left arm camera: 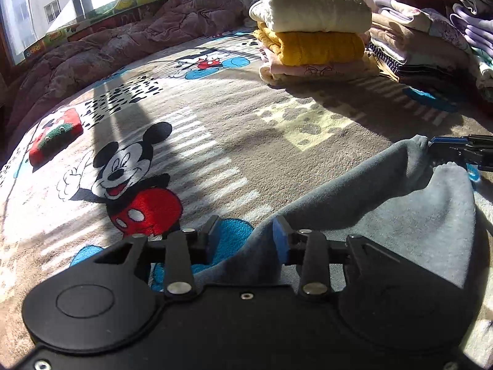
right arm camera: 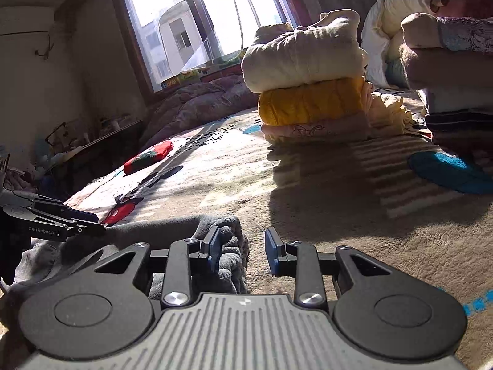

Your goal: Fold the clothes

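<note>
Grey garment lies on blanket, well in front of clothes stack. Left gripper & right gripper both part open, cloth between jaws, not pinched. Best: re-pinch edges evenly, fold flat.

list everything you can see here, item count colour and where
grey garment: one, grey, near edge of the blanket, between both tongs
cartoon blanket: one, beige with a mouse print, covering the bed
folded stack: one, cream on mustard on pink, far side
second folded stack: one, mixed colours, far right
red and green item: one, left on the blanket
pink quilt: one, below the window
left tongs: black, blue pads, open over the garment
right tongs: black, open, garment bunched between
</note>
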Demonstrator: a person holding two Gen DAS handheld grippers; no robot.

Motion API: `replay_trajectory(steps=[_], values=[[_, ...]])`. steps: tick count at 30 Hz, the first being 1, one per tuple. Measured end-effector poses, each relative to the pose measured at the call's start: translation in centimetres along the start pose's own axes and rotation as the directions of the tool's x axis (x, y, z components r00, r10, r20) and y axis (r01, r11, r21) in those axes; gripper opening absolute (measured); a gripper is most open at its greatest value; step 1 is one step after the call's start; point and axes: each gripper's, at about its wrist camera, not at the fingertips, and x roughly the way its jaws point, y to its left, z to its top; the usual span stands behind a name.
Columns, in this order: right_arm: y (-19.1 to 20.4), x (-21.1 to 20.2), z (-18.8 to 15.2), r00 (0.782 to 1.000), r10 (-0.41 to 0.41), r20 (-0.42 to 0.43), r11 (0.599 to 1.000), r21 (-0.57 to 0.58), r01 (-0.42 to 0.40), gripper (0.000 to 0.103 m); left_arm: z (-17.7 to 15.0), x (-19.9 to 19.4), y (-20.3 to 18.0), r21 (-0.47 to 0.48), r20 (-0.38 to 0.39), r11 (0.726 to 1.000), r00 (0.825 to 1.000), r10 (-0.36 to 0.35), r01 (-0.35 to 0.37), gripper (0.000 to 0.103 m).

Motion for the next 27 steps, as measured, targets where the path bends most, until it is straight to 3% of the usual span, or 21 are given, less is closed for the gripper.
replay_trajectory(steps=[6, 9, 14, 16, 18, 20, 22, 24, 27], values=[[0.4, -2.3, 0.6, 0.997, 0.016, 0.081, 1.0, -0.003, -0.016, 0.033, -3.2, -6.8, -1.6, -0.095, 0.066, 0.995, 0.998, 0.016, -0.009, 0.042], [1.5, -4.1, 0.9, 0.991, 0.037, 0.127, 0.997, -0.067, -0.029, 0.033, -5.9, -9.5, -2.7, -0.156, 0.052, 0.987, 0.998, 0.033, -0.025, 0.042], [5.0, -5.1, 0.3, 0.986, 0.132, 0.097, 0.97, -0.216, -0.109, 0.033, -11.5, -12.7, -1.5, -0.361, 0.007, 0.933, 1.0, 0.019, -0.015, 0.044], [5.5, -4.0, -0.4, 0.991, 0.134, 0.024, 0.969, -0.211, -0.126, 0.032, -14.0, -14.3, 0.4, -0.52, 0.02, 0.854, 0.999, 0.042, -0.026, 0.049], [5.3, -4.0, -0.7, 0.992, 0.126, 0.024, 0.976, -0.182, -0.119, 0.03, -16.3, -15.7, 2.4, -0.66, 0.036, 0.751, 0.996, 0.077, -0.035, 0.056], [5.1, -4.1, -1.0, 0.993, 0.117, 0.028, 0.982, -0.152, -0.111, 0.028, -19.0, -17.1, 4.9, -0.802, 0.057, 0.596, 0.988, 0.146, -0.041, 0.059], [4.8, -4.6, -0.9, 0.992, 0.117, 0.042, 0.987, -0.116, -0.112, 0.03, -21.3, -17.8, 7.4, -0.904, 0.097, 0.427, 0.981, 0.17, 0.015, 0.062], [4.1, -5.4, -0.8, 0.992, 0.118, 0.054, 0.991, -0.068, -0.115, 0.035, -23.0, -17.6, 9.1, -0.957, 0.112, 0.287, 0.974, 0.195, 0.052, 0.062], [2.7, -5.7, -1.4, 0.994, 0.102, 0.023, 0.995, 0.014, -0.103, 0.036, -24.3, -16.4, 10.6, -0.982, 0.14, 0.156, 0.966, 0.218, 0.107, 0.062]])
